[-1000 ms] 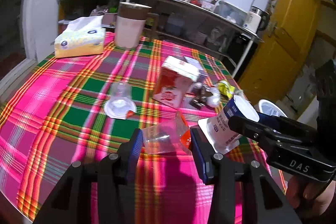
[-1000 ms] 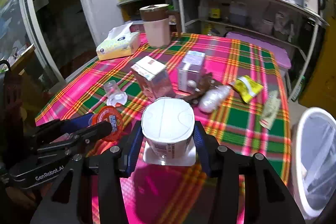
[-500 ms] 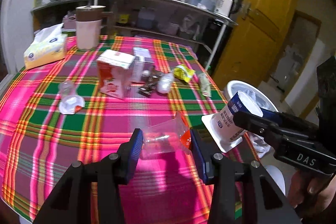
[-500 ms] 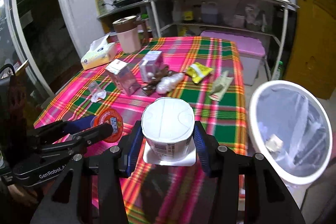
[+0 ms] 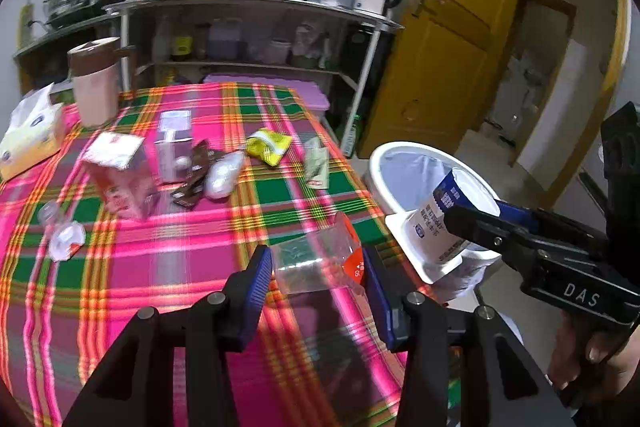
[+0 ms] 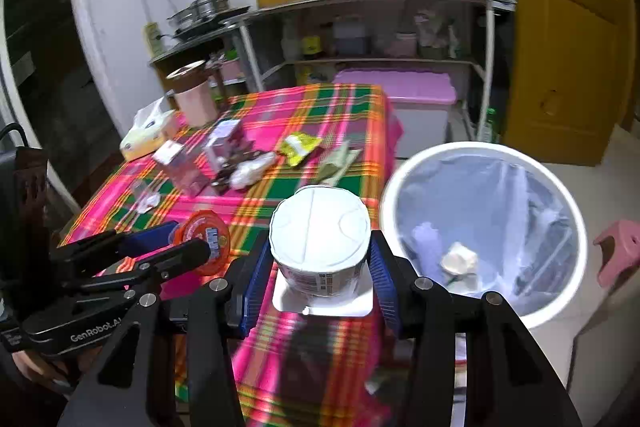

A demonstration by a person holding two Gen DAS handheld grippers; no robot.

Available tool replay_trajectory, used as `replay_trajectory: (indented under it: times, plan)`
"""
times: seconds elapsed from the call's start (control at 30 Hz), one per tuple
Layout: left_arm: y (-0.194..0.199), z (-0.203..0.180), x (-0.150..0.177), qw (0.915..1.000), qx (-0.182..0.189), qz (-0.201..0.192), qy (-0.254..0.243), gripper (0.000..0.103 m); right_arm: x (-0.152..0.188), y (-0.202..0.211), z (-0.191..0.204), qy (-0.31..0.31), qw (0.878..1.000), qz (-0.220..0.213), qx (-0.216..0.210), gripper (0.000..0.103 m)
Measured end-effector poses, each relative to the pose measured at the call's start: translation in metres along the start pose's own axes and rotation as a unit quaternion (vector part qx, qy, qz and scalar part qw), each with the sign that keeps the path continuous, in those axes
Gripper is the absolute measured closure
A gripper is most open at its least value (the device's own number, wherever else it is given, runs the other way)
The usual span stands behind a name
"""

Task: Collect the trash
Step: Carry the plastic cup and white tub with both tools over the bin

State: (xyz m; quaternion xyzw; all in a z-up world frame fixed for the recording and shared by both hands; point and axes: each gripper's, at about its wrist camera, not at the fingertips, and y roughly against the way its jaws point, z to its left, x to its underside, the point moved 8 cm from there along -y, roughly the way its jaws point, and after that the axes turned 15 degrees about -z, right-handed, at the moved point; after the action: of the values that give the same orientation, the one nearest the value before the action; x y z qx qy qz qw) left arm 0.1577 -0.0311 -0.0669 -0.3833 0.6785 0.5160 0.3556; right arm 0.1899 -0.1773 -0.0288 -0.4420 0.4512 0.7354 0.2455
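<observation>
1. Left wrist view: left gripper (image 5: 318, 263) clamped on a clear plastic cup (image 5: 316, 261) with an orange lid end, cup lying sideways between the blue pads (image 5: 258, 275), held above the plaid tablecloth (image 5: 180, 267) near the table's right edge.
2. Same view, right side: right gripper (image 5: 472, 227) gripping a white yogurt tub (image 5: 440, 223), tub tilted, in front of the white trash bin (image 5: 394, 163) that stands on the floor just beside the table.
3. Trash on the cloth: red carton (image 5: 120, 173), small pink-white box (image 5: 173, 147), brown wrappers (image 5: 192, 179), crumpled white bag (image 5: 222, 177), yellow snack bag (image 5: 268, 147), pale green packet (image 5: 316, 165), clear cup with peeled lid (image 5: 60, 235) at left.
4. Tissue pack (image 5: 28, 143) and pink jug (image 5: 96, 83) at the far left end.
5. Right wrist view: right gripper (image 6: 320, 271) closed on the yogurt tub (image 6: 320, 239), its bottom facing the camera, square rim toward the fingers, over the table edge.
6. Trash bin (image 6: 480, 151) just right of the tub, clear liner, some white scraps inside (image 6: 460, 261).
7. Left gripper (image 6: 192, 247) at lower left, holding the orange-lidded cup (image 6: 204, 241), lid facing the camera.
8. Pink stool (image 6: 618, 247) on the floor, right of the bin.
</observation>
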Motion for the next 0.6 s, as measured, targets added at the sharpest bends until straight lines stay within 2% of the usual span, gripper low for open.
replay_trajectory:
  times: [0.6]
  plan:
    - [-0.053,-0.082,-0.016,0.9957,0.082,0.005,-0.044,0.057,-0.007,0.019,-0.09,-0.044,0.996,-0.017,0.082,0.054]
